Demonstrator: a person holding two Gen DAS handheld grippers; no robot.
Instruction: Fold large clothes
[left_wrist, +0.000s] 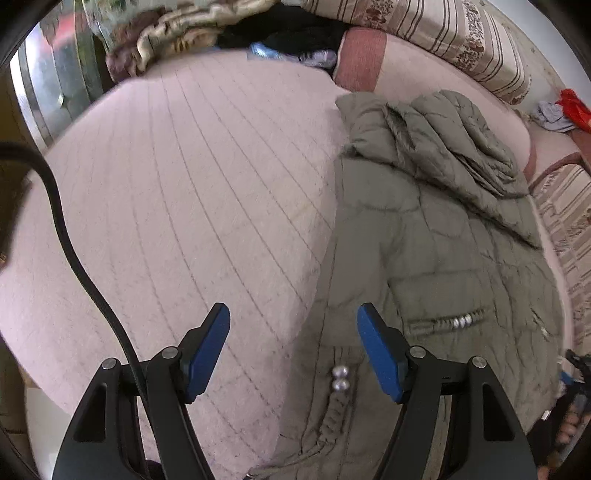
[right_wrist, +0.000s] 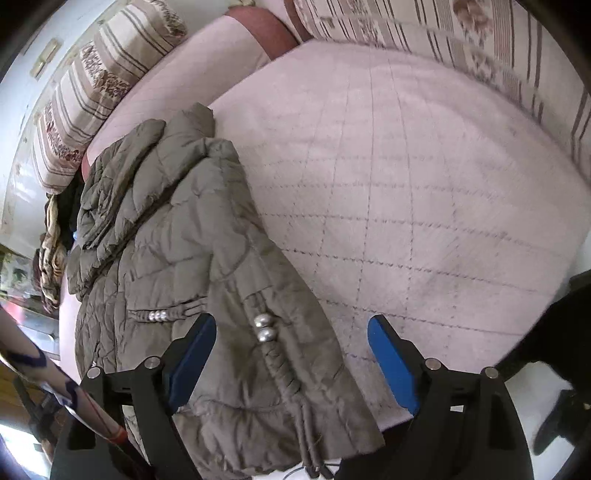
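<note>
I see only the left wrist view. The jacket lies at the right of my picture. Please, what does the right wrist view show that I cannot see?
Observer: The right claw is open, with the jacket hem between its fingers, not gripped.
Operator: Is the hem flat on the bed?
Observer: No, the hem corner hangs past the edge of the pink quilted cover, with cords dangling.
Operator: And beyond the jacket?
Observer: A wide bare stretch of cover reaches a striped cushion.
</note>
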